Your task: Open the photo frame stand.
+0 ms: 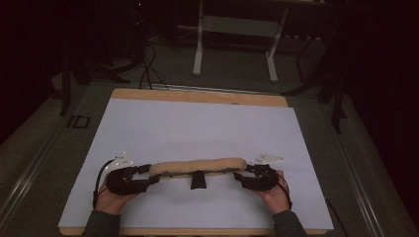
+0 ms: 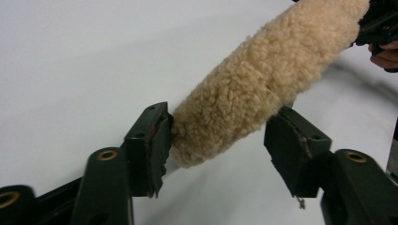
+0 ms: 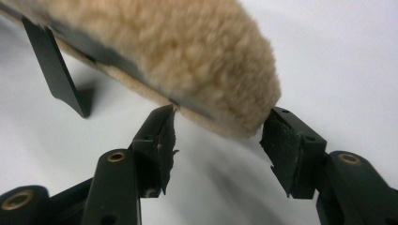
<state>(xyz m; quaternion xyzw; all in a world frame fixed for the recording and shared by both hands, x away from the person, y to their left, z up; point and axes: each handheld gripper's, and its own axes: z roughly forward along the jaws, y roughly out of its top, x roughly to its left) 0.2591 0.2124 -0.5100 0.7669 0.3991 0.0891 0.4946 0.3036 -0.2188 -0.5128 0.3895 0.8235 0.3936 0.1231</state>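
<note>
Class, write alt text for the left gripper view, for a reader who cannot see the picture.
A long tan fleece pad runs from the upper right down to the middle, and its near end sits between two open black fingers of the left gripper above a white sheet. At the top right, the right gripper meets the pad's far end.

Wearing dark grey long sleeves [image 1: 101,224], cuffs ending at both wrists. Carrying two matte black grippers: left gripper [image 1: 148,174] and right gripper [image 1: 240,176], each showing angular linked bodies. Bearing a pale grey three-cornered plate [image 1: 122,160] on top of each. Trailing a thin black cable [image 1: 100,175] in a loop beside the left hand. Showing brass-coloured ringed screw holes [image 2: 107,155] along jaw arms, and worn, chipped black pads [image 3: 292,149] with frayed edges.
</note>
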